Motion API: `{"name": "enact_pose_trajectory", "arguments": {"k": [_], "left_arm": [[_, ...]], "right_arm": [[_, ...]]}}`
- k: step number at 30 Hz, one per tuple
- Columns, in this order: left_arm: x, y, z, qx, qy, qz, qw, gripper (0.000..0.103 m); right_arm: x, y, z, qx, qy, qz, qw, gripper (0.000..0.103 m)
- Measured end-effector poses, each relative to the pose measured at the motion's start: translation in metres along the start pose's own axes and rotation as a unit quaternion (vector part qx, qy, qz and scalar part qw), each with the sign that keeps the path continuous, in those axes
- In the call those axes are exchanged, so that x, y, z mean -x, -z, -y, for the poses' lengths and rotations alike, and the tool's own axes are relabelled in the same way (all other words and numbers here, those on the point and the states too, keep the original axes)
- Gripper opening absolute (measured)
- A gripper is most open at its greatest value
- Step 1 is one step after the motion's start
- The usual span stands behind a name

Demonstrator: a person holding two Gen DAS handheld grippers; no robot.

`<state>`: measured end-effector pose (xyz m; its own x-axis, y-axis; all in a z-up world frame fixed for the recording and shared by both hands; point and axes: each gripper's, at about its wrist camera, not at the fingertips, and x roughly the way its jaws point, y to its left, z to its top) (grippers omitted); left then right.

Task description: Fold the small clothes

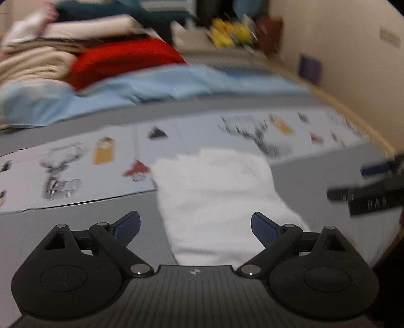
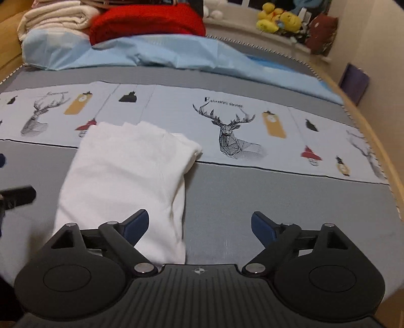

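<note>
A white garment (image 2: 126,176) lies folded into a long strip on the grey bed cover (image 2: 277,201); it also shows in the blurred left wrist view (image 1: 217,196). My left gripper (image 1: 195,227) is open and empty, hovering over the near end of the garment. My right gripper (image 2: 199,227) is open and empty, with its left finger (image 2: 136,224) over the garment's right edge. The right gripper shows at the right edge of the left wrist view (image 1: 366,196), and the left gripper at the left edge of the right wrist view (image 2: 17,196).
A printed band with deer drawings (image 2: 227,133) crosses the bed. Beyond it lie a light blue sheet (image 2: 164,53), a red blanket (image 2: 146,22) and cream folded blankets (image 2: 58,17). Plush toys (image 2: 277,20) sit on a ledge. A wooden bed edge (image 2: 373,141) runs along the wall.
</note>
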<state>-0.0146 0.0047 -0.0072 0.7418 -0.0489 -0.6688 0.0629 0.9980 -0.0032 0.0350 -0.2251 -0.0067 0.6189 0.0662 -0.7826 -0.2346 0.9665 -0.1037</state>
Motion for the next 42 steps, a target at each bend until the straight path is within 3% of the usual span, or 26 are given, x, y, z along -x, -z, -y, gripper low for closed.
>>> {"name": "enact_pose_trajectory", "arguments": {"k": [3,8,13,19,42], "left_arm": [[0.037,0.017,0.004,0.036,-0.022,0.022,0.9989,0.097],[0.053,0.042,0.013,0.098,-0.033,-0.001,0.9946,0.097],[0.046,0.049,0.018,0.079,-0.055,-0.026,0.995,0.102],[0.034,0.055,0.015,0.097,-0.04,-0.046,0.9934,0.102],[0.025,0.055,0.026,0.091,-0.025,-0.051,0.9943,0.102]], "right_arm": [[0.022,0.016,-0.007,-0.011,0.005,0.004,1.0,0.094],[0.044,0.045,-0.023,-0.021,0.009,0.011,1.0,0.094],[0.04,0.068,-0.033,-0.029,0.003,-0.007,1.0,0.094],[0.04,0.072,-0.038,-0.032,-0.002,-0.006,0.999,0.094],[0.034,0.072,-0.045,-0.022,-0.012,-0.003,1.0,0.094]]}}
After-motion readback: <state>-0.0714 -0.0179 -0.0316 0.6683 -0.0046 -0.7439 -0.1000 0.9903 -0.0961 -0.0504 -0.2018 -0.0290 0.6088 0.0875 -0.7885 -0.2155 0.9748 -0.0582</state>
